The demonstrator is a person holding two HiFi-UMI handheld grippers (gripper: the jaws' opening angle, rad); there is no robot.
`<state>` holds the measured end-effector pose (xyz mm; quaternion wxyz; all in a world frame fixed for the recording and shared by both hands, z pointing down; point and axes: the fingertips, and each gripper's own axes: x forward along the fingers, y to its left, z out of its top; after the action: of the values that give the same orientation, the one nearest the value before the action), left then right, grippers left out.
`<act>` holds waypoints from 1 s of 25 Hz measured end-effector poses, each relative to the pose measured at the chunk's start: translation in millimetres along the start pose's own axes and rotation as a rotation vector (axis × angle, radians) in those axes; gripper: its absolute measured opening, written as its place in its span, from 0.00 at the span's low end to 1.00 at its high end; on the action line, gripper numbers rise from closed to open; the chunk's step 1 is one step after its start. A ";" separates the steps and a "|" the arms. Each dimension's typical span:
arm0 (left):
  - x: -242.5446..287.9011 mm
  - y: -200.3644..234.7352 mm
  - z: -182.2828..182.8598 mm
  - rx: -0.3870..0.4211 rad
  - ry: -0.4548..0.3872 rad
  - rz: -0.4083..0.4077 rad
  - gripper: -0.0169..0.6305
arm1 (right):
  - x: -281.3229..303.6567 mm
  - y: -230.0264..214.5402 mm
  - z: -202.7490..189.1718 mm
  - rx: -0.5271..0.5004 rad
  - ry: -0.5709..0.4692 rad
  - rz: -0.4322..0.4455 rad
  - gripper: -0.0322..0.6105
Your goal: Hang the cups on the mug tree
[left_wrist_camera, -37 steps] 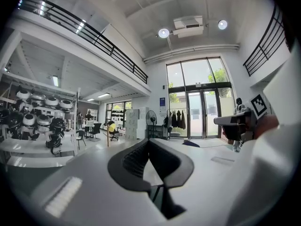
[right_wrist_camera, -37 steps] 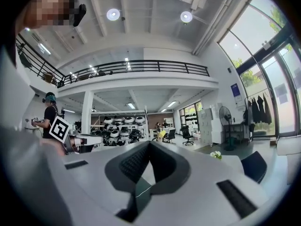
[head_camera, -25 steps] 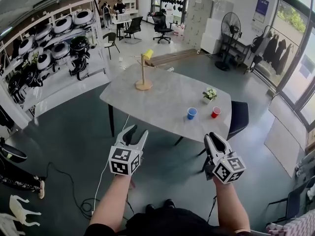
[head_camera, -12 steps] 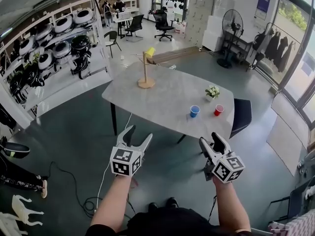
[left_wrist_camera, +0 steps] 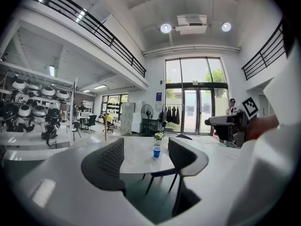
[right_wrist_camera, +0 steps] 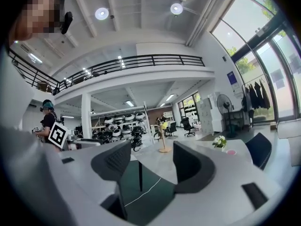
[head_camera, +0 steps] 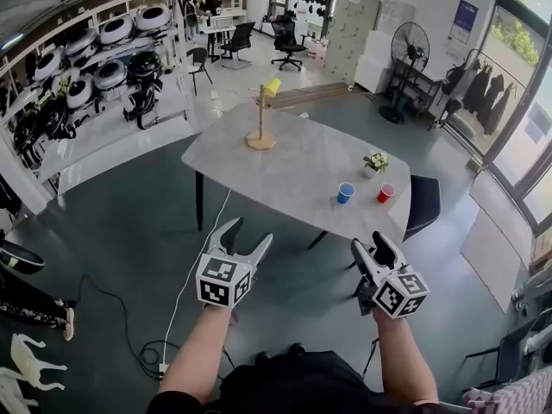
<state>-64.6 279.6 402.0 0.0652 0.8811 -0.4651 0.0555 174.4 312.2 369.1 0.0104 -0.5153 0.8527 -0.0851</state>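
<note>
Overhead, upper centre: the mug tree [head_camera: 261, 115] stands upright on the table [head_camera: 285, 166], a yellow cup [head_camera: 272, 86] at its top. The blue cup [head_camera: 345, 193] and red cup [head_camera: 385, 193] sit mouth-up to the right. Left gripper view: the left gripper [left_wrist_camera: 146, 145] has its jaws just opened and empty. Right gripper view: the right gripper [right_wrist_camera: 151, 149] is likewise spread and holds nothing.

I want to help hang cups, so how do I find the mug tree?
Look at the big grey table in the hall. The mug tree stands at its far end, away from the blue cup, red cup and little plant. It is the only tall wooden pole on a round base, with a yellow cup on top.
</note>
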 end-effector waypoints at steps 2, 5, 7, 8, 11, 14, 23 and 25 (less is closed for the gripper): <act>-4.2 2.7 -0.8 0.002 0.000 -0.014 0.46 | 1.8 6.6 2.2 -0.004 -0.008 -0.007 0.44; -5.0 5.0 -0.1 0.001 0.001 -0.035 0.46 | 3.9 12.7 2.1 0.000 -0.009 -0.016 0.44; -0.2 1.5 -2.3 0.002 0.007 -0.049 0.46 | 3.1 8.3 -1.2 0.009 -0.002 -0.026 0.44; 3.3 -1.0 -4.2 0.001 0.011 -0.056 0.46 | 2.5 4.5 -3.3 0.014 0.002 -0.032 0.44; 14.1 -4.3 -11.6 -0.003 0.026 -0.077 0.46 | 3.4 -3.5 -8.3 0.030 0.004 -0.043 0.44; 23.6 -1.2 -17.4 -0.003 0.036 -0.095 0.46 | 10.5 -5.6 -8.8 0.040 -0.006 -0.049 0.44; 82.9 4.0 -28.5 -0.011 0.086 -0.125 0.46 | 38.2 -46.5 -19.3 0.100 -0.002 -0.065 0.44; 101.8 4.9 -34.6 -0.024 0.108 -0.134 0.46 | 43.8 -61.7 -26.3 0.118 0.010 -0.078 0.44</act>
<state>-12.9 199.9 452.6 0.1044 0.9051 -0.4015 0.0927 205.3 249.1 407.7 0.0328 -0.5463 0.8255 -0.1380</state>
